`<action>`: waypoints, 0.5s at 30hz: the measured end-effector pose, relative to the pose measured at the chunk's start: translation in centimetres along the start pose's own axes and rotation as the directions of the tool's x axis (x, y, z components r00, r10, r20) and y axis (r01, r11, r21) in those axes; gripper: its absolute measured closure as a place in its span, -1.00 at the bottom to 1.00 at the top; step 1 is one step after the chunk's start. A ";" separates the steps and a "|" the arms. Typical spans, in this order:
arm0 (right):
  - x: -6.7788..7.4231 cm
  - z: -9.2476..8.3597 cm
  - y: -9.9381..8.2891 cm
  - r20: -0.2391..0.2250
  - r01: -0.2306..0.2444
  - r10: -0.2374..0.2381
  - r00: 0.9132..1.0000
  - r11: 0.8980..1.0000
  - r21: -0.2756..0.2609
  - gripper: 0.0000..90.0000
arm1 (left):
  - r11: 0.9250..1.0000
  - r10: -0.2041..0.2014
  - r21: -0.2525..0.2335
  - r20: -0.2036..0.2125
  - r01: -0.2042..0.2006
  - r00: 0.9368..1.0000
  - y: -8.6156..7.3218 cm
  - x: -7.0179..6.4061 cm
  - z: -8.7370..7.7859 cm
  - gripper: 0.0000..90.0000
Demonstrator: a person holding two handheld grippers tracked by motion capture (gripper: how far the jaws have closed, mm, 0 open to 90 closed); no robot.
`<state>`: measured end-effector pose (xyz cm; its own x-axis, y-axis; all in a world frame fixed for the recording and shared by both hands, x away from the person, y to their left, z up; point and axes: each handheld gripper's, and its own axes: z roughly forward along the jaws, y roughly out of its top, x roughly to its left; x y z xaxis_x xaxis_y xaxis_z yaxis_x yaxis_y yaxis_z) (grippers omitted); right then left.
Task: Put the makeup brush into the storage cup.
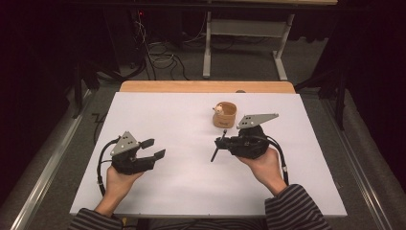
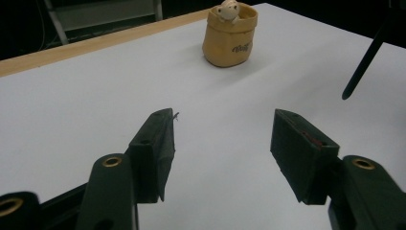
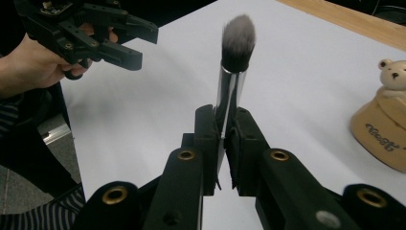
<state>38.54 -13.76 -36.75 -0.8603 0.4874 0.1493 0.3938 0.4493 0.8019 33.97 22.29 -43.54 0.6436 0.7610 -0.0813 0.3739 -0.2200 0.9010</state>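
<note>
On the white-covered tabletop (image 1: 191,191), a slim makeup brush with a black handle, a silver metal collar and a soft grey-tipped tuft (image 3: 234,62) is seen clamped between the clenched right tongs (image 3: 223,132). From the right gripper view, the brush is shown rising upright from between the two black pads, its collar pinched just above them and its tuft well clear of the jaws. From the high view, the same brush (image 1: 218,146) is seen held above the tabletop at the centre, its dark handle slanting down and to the left of the right tongs (image 1: 225,140), which are gripped by a hand in a striped sleeve.

Near the left edge of the tabletop, the left tongs (image 1: 156,148) are held released, with nothing between the jaws. In the left gripper view, the two pads of the left tongs (image 2: 222,143) are seen spread well apart over bare white surface, and the dark handle end of the brush (image 2: 361,64) is caught at the upper right.

Towards the far side of the tabletop, a small tan sack-shaped ceramic holder with a cream bear figure at its rim (image 1: 224,114) is seen standing upright, near the right tongs but apart from them. A strip of pale wooden edge (image 1: 206,86) is left exposed beyond the white covering.
</note>
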 end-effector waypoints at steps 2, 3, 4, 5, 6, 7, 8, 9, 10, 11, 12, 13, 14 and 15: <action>-0.2 -0.2 0.0 0.007 0.000 0.000 1.000 1.000 -0.001 0.89 | 1.000 -0.001 0.001 -0.007 0.001 1.000 -0.2 0.3 -0.1 -0.08; -0.3 -0.4 0.0 0.010 -0.002 0.002 1.000 1.000 -0.001 0.89 | 1.000 -0.001 0.002 -0.010 0.001 1.000 -0.3 0.4 -0.1 -0.08; -0.4 -0.5 0.0 0.014 -0.005 0.005 1.000 1.000 0.000 0.89 | 1.000 -0.003 0.001 -0.011 0.003 1.000 -0.4 0.5 -0.1 -0.09; -0.5 -0.6 0.0 0.017 -0.005 0.005 1.000 1.000 0.000 0.89 | 1.000 -0.003 -0.003 -0.012 0.003 1.000 -0.5 0.6 -0.1 -0.09; -0.5 -0.6 0.0 0.020 -0.009 0.009 1.000 1.000 0.001 0.89 | 1.000 0.002 -0.007 -0.016 -0.002 1.000 -0.6 0.7 -0.2 -0.10; -0.6 -0.7 0.1 0.021 -0.009 0.009 1.000 1.000 0.001 0.89 | 1.000 0.008 -0.012 -0.021 -0.008 1.000 -0.6 0.7 -0.2 -0.12; -0.7 -0.7 0.0 0.020 -0.009 0.009 1.000 1.000 0.000 0.89 | 1.000 0.011 -0.015 -0.021 -0.011 1.000 -0.7 0.7 -0.1 -0.13; -0.8 -0.7 0.0 0.019 -0.014 0.014 1.000 1.000 0.001 0.89 | 1.000 0.010 -0.013 -0.019 -0.010 1.000 -0.7 0.7 -0.1 -0.13; -0.9 -0.7 0.0 0.018 -0.016 0.016 1.000 1.000 0.004 0.89 | 1.000 0.011 -0.012 -0.019 -0.011 1.000 -0.8 0.7 0.0 -0.13; -1.0 -0.7 0.0 0.021 -0.019 0.019 1.000 1.000 0.009 0.89 | 1.000 0.011 -0.012 -0.019 -0.011 1.000 -0.8 0.7 0.0 -0.13; -1.1 -0.6 0.0 0.023 -0.017 0.017 1.000 1.000 0.011 0.89 | 1.000 0.009 -0.009 -0.020 -0.009 1.000 -0.9 0.8 0.1 -0.13; -1.2 -0.6 0.0 0.025 -0.019 0.019 1.000 1.000 0.012 0.89 | 1.000 0.004 -0.008 -0.018 -0.004 1.000 -0.9 0.9 0.1 -0.14; -1.3 -0.7 0.0 0.027 -0.019 0.018 0.999 1.000 0.009 0.89 | 1.000 0.002 -0.009 -0.021 -0.003 1.000 -0.9 0.9 0.1 -0.14; -1.3 -0.8 0.0 0.028 -0.023 0.023 0.999 1.000 0.007 0.89 | 1.000 -0.001 -0.012 -0.025 0.001 1.000 -1.0 1.0 0.0 -0.14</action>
<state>39.46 -14.98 -36.51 -0.8417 0.5184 0.1511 0.4157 0.4436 0.7940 34.26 23.24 -44.53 0.6260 0.7766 -0.0717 0.3666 -0.2119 0.9059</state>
